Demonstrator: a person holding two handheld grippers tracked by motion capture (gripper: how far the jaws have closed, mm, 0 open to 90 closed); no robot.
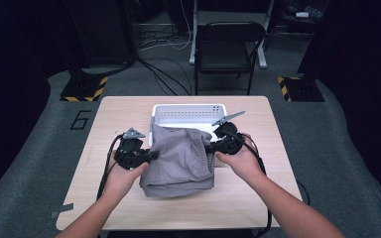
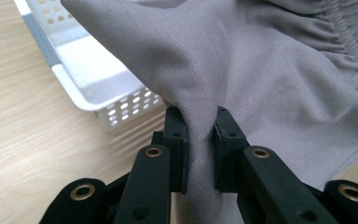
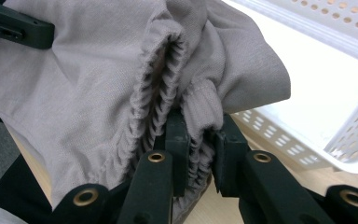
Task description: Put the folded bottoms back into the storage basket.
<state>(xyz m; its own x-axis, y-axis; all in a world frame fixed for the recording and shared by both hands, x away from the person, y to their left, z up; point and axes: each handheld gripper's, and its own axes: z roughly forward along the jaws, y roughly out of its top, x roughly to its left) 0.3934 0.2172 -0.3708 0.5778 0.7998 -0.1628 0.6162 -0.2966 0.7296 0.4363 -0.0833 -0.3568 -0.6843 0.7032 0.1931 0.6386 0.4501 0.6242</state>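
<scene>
A person stands at the near side of a wooden table (image 1: 258, 193) with a black gripper in each hand, and between the two hangs a grey garment (image 1: 181, 161) with a gathered elastic band. Taking the white perforated basket (image 1: 186, 113) as the landmark: the garment sits just in front of it, on the person's side, its upper edge lifted and overlapping the basket's near rim, while its lower folds rest on the table.

The left gripper (image 1: 151, 155) is at the garment's left edge, in front of the basket's left corner. In the left gripper view the jaws are pinched tight on a fold of plain grey cloth (image 2: 200, 140), with the basket (image 2: 98, 98) off to the side behind them.

The right gripper (image 1: 209, 147) is at the garment's right edge, just in front of the basket's right end. In the right gripper view its jaws are clamped on the bunched elastic band (image 3: 198, 126), the basket (image 3: 335, 93) lying close beyond.

Behind the basket, past the table's far edge, stands a dark folding chair (image 1: 228, 49) on the grey floor.
</scene>
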